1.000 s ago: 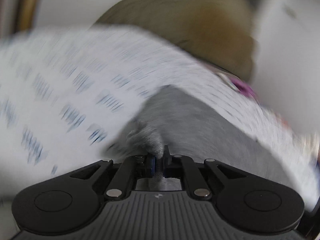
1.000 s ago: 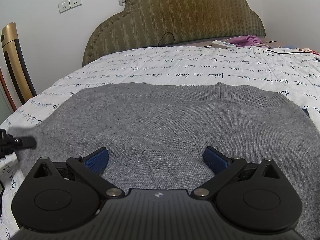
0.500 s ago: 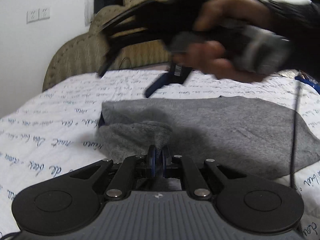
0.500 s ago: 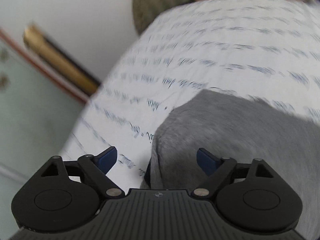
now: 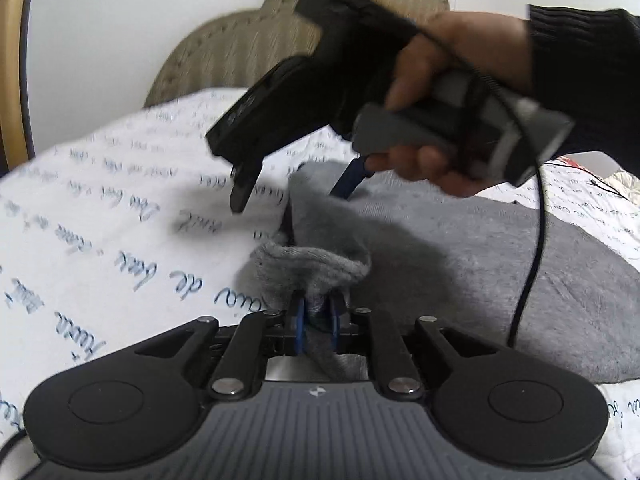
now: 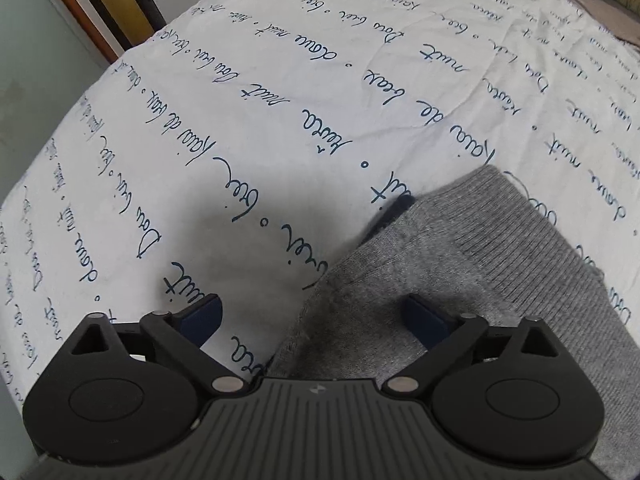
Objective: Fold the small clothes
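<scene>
Sweater (image 5: 500, 264) lies on the bed (image 5: 100, 208); the left hand-held gripper (image 5: 318, 318), jaws just easing apart, pinches its bunched corner, while the right hand-held gripper (image 6: 316, 316) gapes wide above its edge.

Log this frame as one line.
left gripper: just eased, pinching sweater corner | right gripper: open above sweater's far corner | bedsheet: underneath
</scene>
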A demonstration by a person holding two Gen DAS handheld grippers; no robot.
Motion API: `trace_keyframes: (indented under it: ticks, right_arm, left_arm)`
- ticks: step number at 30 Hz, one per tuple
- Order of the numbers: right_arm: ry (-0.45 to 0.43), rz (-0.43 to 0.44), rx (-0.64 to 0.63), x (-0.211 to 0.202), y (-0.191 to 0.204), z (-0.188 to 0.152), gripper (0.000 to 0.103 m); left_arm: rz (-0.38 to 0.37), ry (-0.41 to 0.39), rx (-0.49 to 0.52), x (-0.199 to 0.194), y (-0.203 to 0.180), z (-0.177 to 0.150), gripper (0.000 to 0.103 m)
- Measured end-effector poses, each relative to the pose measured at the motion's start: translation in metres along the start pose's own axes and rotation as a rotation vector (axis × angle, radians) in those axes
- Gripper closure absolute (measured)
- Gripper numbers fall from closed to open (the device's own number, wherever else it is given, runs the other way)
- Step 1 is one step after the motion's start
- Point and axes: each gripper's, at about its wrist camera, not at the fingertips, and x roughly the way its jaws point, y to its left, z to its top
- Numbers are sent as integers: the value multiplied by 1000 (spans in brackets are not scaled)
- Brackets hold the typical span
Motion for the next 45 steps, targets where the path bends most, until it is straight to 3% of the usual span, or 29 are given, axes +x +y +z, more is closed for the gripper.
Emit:
trace_keyframes:
  ticks: [3, 4, 6, 7, 8, 12, 15, 18, 19, 20, 21, 22, 23, 25, 27, 31, 33, 34, 35, 37, 42, 45]
  right_arm:
    - [-1, 7, 0, 1, -3, -3, 1]
    - [-4, 8, -3, 0, -3, -3, 1]
    - [-4, 11, -6, 0, -3, -3, 1]
    - [-4, 14, -4, 1, -4, -2, 1]
    - [-4, 18, 1, 1, -5, -1, 1]
    - [-10, 27, 9, 1, -8, -2, 1]
    - [-13, 29, 7, 2, -7, -3, 1]
    - [-12, 29, 1, 2, -6, -3, 1]
    - [-13, 31, 4, 1, -6, -3, 1]
    - [-14, 36, 9, 1, -7, -3, 1]
    - [-16, 41, 19, 0, -9, -3, 1]
    - [-18, 47, 28, 0, -10, -2, 1]
    - [-20, 51, 35, 0, -11, -2, 1]
    - [-19, 53, 44, 0, -11, -1, 1]
    - [-16, 66, 66, -3, -14, 0, 1]
    - [-17, 143, 202, -14, -36, 10, 8]
    - [4, 139, 218, -19, -42, 16, 14]
    - [16, 112, 194, -21, -39, 19, 24]
    - [27, 81, 156, -22, -34, 21, 39]
    - [60, 13, 63, -22, -23, 21, 52]
    - [132, -66, 33, -10, -31, 20, 54]
    - [102, -41, 28, -11, -34, 17, 72]
  left_arm:
    - [-17, 20, -49, 2, 7, 4, 90]
    - [-21, 27, -60, 3, 10, 4, 84]
    - [6, 32, -65, 3, 12, 6, 59]
    - [21, 31, -61, 1, 13, 7, 28]
    - [25, 29, -64, -2, 14, 7, 17]
    - [-9, 28, -93, -3, 19, 3, 17]
    - [-68, 23, -219, -7, 31, 10, 17]
    - [-99, 60, -359, 1, 48, 11, 18]
    - [-105, 71, -406, 3, 54, 9, 27]
    - [-109, 66, -446, 4, 59, 9, 44]
    - [-117, 64, -493, 6, 64, 8, 55]
    - [-122, 81, -531, 10, 69, 7, 82]
    - [-116, 110, -563, 17, 73, 6, 96]
    - [-110, 114, -576, 20, 75, 5, 98]
    - [-70, 53, -489, 10, 63, 9, 98]
    - [-85, -120, -74, -19, 3, 10, 98]
    - [-88, -175, 89, -28, -24, 4, 98]
    - [-91, -183, 134, -29, -32, 0, 98]
    - [-91, -179, 155, -28, -37, -1, 98]
    - [-90, -161, 167, -26, -40, -3, 98]
    - [-82, -161, 185, -29, -44, -4, 98]
    - [-74, -156, 205, -24, -44, 1, 98]
